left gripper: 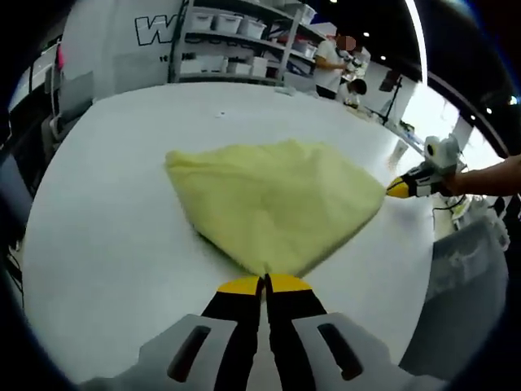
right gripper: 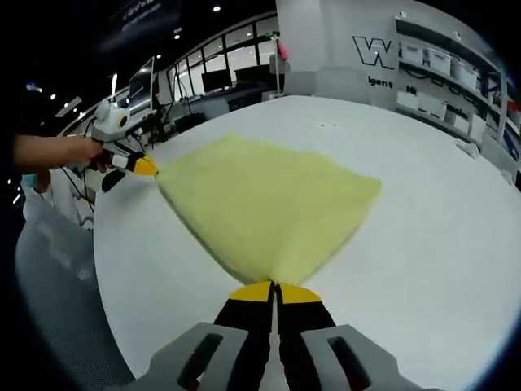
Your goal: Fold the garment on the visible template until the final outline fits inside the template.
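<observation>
A pale yellow garment (left gripper: 273, 204) is spread over the white table (left gripper: 122, 163), drawn taut between two of its corners. In the left gripper view my left gripper (left gripper: 264, 279) is shut on the near corner. At the right, my right gripper (left gripper: 400, 188) pinches the other corner, held by a bare forearm. From the right gripper view the garment (right gripper: 269, 208) fans away from my right gripper (right gripper: 276, 286), whose jaws are pressed together on the fabric tip. My left gripper (right gripper: 145, 167) grips the far left corner there.
The table edge (left gripper: 423, 269) curves close on the right, with grey floor beyond it. Shelves with white boxes (left gripper: 236, 41) stand behind the table, and a person (left gripper: 334, 65) stands beside them. Desks with monitors (right gripper: 212, 85) line the far side.
</observation>
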The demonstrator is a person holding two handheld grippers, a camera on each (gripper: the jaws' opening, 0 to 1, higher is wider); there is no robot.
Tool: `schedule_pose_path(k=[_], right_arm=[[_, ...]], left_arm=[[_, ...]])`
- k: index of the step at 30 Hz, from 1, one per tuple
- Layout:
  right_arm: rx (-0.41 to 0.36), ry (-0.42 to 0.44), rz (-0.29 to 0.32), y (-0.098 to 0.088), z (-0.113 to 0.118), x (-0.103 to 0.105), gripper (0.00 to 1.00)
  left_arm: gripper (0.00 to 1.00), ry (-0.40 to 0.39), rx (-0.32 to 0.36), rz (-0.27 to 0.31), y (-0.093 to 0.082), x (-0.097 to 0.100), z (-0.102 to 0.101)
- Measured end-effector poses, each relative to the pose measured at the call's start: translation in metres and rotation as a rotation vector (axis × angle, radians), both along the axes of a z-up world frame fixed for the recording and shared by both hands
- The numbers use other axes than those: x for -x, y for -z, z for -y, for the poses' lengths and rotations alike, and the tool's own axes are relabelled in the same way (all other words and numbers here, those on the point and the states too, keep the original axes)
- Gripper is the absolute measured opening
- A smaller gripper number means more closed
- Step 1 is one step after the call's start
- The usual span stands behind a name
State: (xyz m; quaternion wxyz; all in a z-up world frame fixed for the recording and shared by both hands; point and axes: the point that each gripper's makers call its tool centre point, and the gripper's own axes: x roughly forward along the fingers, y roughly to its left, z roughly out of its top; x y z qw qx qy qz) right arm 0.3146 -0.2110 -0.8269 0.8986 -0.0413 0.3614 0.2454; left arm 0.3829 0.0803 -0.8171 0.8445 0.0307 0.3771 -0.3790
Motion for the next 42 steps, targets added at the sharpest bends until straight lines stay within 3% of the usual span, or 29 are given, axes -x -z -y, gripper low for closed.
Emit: schedule_pose_path(k=[13,42], right_arm=[[0.005,0.000,0.019,-0.003,0.002,0.010,0.00],[-0.014,-0.018,0.034,-0.010,-0.013,0.062,0.00]], left_arm=[[0.04,0.025,-0.020,-0.010,0.001,0.026,-0.006],[0.04,0.016,-0.027,-0.027,0.003,0.077,-0.026]])
